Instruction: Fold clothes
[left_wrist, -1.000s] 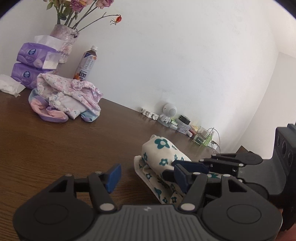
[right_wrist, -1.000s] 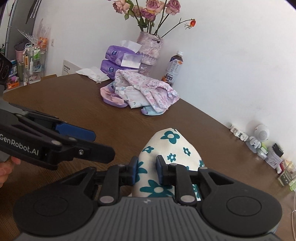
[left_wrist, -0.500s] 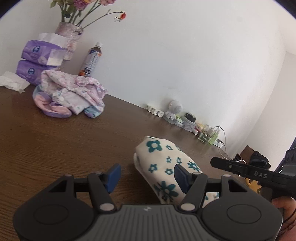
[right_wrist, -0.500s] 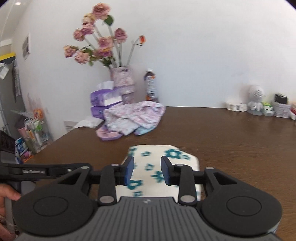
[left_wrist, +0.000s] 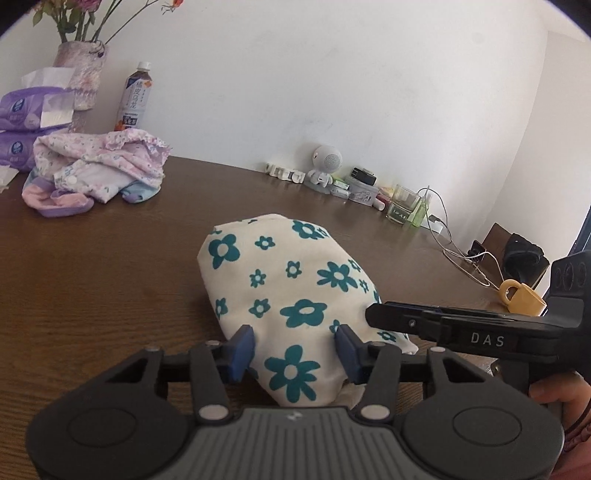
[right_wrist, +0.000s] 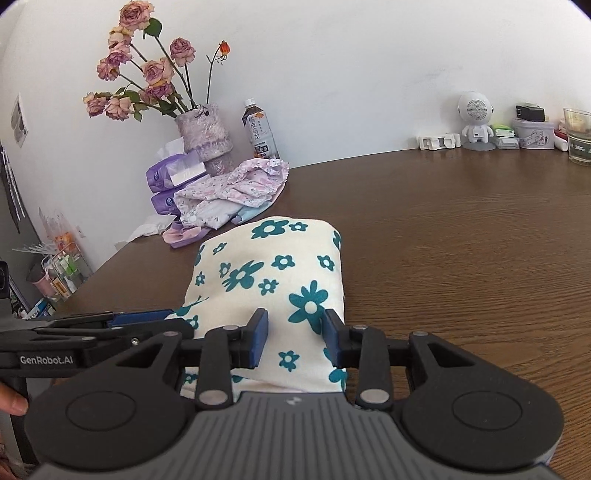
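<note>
Nearest the cameras: both grippers are seen low over the near end of the folded cloth.
Left gripper (left_wrist: 291, 347): its jaws are closing, with the near end of the cloth between the blue pads; whether the pads press on the fabric cannot be told.
Right gripper (right_wrist: 295, 338): its jaws are held partly apart above the cloth's near edge, and no pad is seen clamped on it.
Folded cloth (left_wrist: 288, 291): a cream bundle printed with teal flowers is laid on the table, its rounded fold turned away from the cameras.
Hands: fingers of the right hand (left_wrist: 557, 387) are seen around the right gripper's handle in the left wrist view; a fingertip of the left hand (right_wrist: 11, 400) is seen at the edge of the right wrist view.
Table (right_wrist: 461, 240): dark brown wood grain is shown around the bundle.
Clothes pile (right_wrist: 229, 195): pink and pale floral garments are heaped well apart from the bundle, towards the far left.
Tissue packs (right_wrist: 173, 177): two purple packs are stacked just behind the pile.
Vase of roses (right_wrist: 205, 136): stood by the wall, beside the packs.
Bottle (right_wrist: 260, 131): stood upright just right of the vase.
Far edge by the wall: a small white robot figure (right_wrist: 476, 122) is stood among small boxes and a glass.
</note>
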